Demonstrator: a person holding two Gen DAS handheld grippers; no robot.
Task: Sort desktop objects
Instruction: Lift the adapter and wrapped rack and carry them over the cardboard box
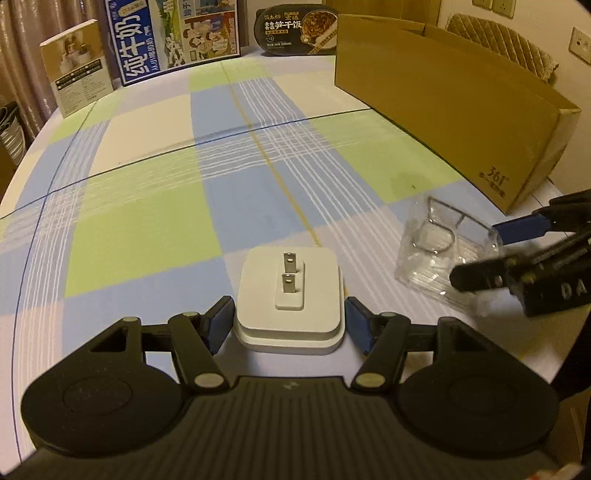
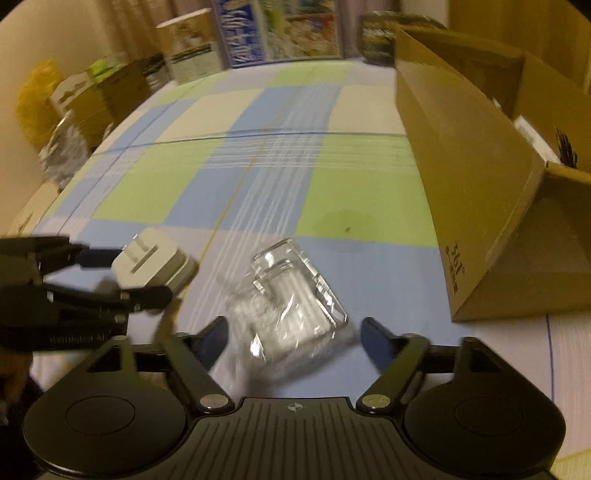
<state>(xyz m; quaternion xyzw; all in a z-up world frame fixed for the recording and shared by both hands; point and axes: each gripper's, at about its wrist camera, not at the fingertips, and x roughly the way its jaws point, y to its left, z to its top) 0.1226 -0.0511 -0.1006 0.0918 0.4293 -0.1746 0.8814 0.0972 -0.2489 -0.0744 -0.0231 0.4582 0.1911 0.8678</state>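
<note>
Left gripper (image 1: 290, 325) spread wide around white plug adapter (image 1: 289, 301); blue pads just beside its two sides, contact not clear. Adapter flat on checked tablecloth (image 1: 147, 206), prongs up. Right gripper (image 2: 291, 339) likewise wide open, straddling clear plastic box (image 2: 291, 301); gap visible on both sides, nothing gripped. Clear box tilted on cloth, to right of adapter, apart from it. Tall cardboard box (image 1: 443, 103) along right edge of table, near clear box. Milk carton (image 1: 135, 40) and meal tray (image 1: 301, 29) upright at far edge.
</note>
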